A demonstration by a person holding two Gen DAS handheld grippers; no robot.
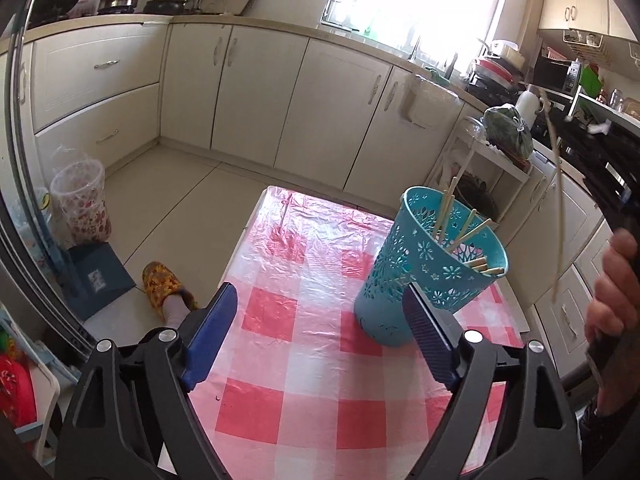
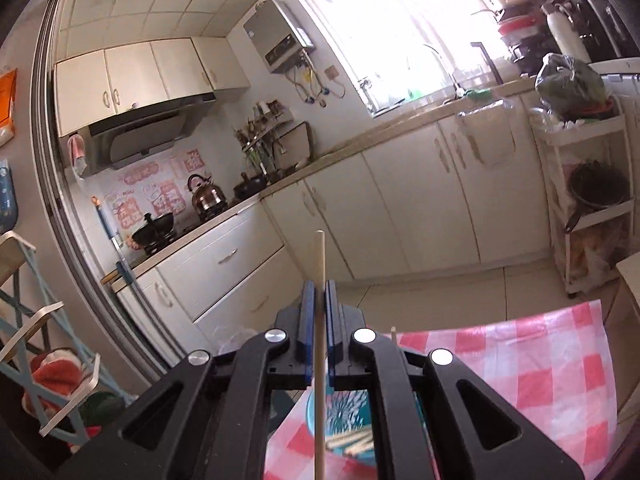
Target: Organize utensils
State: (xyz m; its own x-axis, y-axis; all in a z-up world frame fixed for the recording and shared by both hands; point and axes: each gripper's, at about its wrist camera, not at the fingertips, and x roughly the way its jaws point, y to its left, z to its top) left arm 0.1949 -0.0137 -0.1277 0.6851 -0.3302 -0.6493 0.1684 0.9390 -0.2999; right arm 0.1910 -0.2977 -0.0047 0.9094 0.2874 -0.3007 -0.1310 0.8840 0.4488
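Note:
A teal perforated holder (image 1: 430,272) stands on the pink-checked tablecloth (image 1: 304,320) with several wooden chopsticks (image 1: 468,236) inside. My left gripper (image 1: 320,312) is open and empty, just left of and in front of the holder. My right gripper (image 2: 319,296) is shut on one wooden chopstick (image 2: 320,264), held upright above the holder (image 2: 344,436), whose rim shows under the jaws. In the left wrist view that chopstick (image 1: 558,184) hangs at the right, above the holder, by the hand (image 1: 612,280).
Cream kitchen cabinets (image 1: 256,92) line the far wall under a counter. A clear bin (image 1: 80,204) and a slippered foot (image 1: 166,284) are on the floor to the left. A white shelf cart (image 2: 588,184) stands right of the table.

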